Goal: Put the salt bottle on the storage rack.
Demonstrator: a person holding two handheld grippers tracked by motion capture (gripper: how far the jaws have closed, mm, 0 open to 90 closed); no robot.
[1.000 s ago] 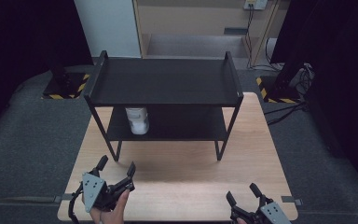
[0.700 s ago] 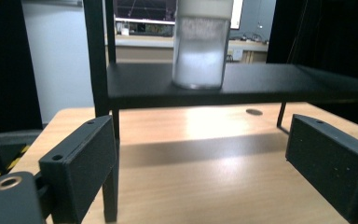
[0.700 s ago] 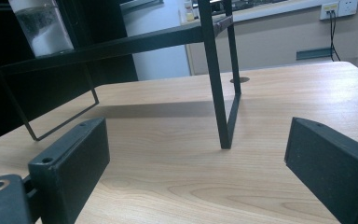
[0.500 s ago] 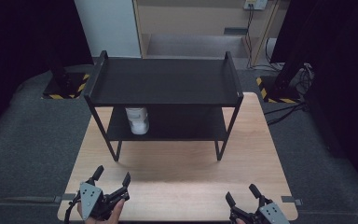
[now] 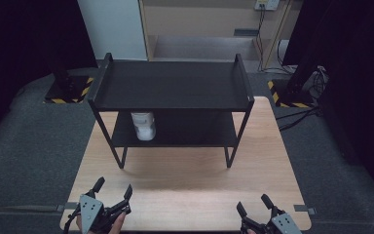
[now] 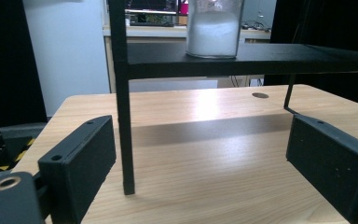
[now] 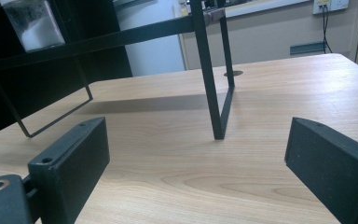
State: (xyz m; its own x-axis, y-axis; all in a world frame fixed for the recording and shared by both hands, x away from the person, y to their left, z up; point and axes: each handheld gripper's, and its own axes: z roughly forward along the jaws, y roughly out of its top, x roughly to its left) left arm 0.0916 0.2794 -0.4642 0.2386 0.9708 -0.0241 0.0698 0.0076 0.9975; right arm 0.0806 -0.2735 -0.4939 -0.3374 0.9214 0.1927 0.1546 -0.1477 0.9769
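Observation:
A black two-tier metal shelf (image 5: pixel 170 85) stands on the far half of the wooden table (image 5: pixel 185 170). A clear jar of white powder (image 5: pixel 143 126) rests at the left of its lower tier; the jar (image 6: pixel 214 28) shows straight ahead in the left gripper view and the jar (image 7: pixel 35 25) at top left in the right gripper view. My left gripper (image 5: pixel 113 187) hovers low at the table's near left edge, open and holding nothing. At the near right edge my right gripper (image 5: pixel 254 204) is open too, nothing between its jaws.
The shelf's thin front legs (image 6: pixel 123 130) (image 7: pixel 209 93) stand between the grippers and the jar. Grey carpet (image 5: pixel 34 146) surrounds the table. Black stands with yellow-striped bases (image 5: pixel 70 90) flank the shelf's far corners, and cables (image 5: pixel 302 114) run off at the right.
My left gripper has drawn back toward the table's near edge and sunk lower. The right gripper, the shelf and the jar have stayed put.

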